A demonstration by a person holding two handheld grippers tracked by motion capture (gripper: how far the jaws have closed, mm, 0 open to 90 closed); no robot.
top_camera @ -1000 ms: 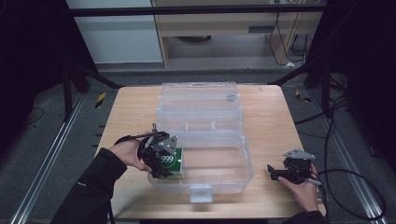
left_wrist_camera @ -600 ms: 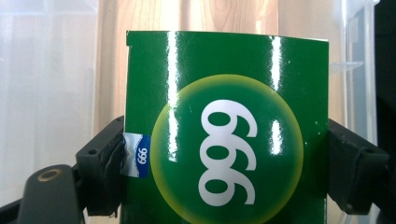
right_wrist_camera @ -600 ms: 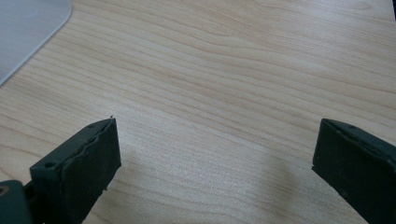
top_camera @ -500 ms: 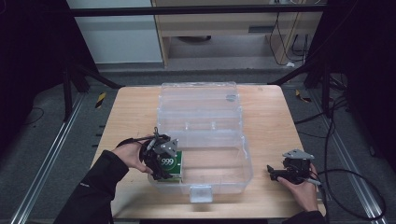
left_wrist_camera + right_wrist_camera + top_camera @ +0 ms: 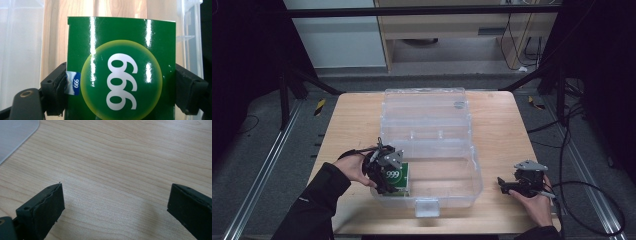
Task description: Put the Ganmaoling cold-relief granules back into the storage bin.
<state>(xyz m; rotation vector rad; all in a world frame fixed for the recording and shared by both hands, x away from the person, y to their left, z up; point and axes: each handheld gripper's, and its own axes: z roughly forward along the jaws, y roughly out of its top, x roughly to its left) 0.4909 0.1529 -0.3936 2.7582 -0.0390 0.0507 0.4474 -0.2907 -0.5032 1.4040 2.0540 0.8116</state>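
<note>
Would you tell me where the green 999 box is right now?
In the high view, the green 999 box sits in the near-left corner of the clear plastic case, gripped on both sides by the left gripper.

Wooden table (image 5: 497, 125), grey floor (image 5: 257, 150), pale cabinet (image 5: 337, 35) behind.

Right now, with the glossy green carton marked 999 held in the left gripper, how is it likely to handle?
The glossy green carton is probably light and fairly stiff: its flat faces show no denting between the left gripper jaws. Its shiny surface may slip. Flat-sided, so unlikely to roll in the clear plastic box.
</note>
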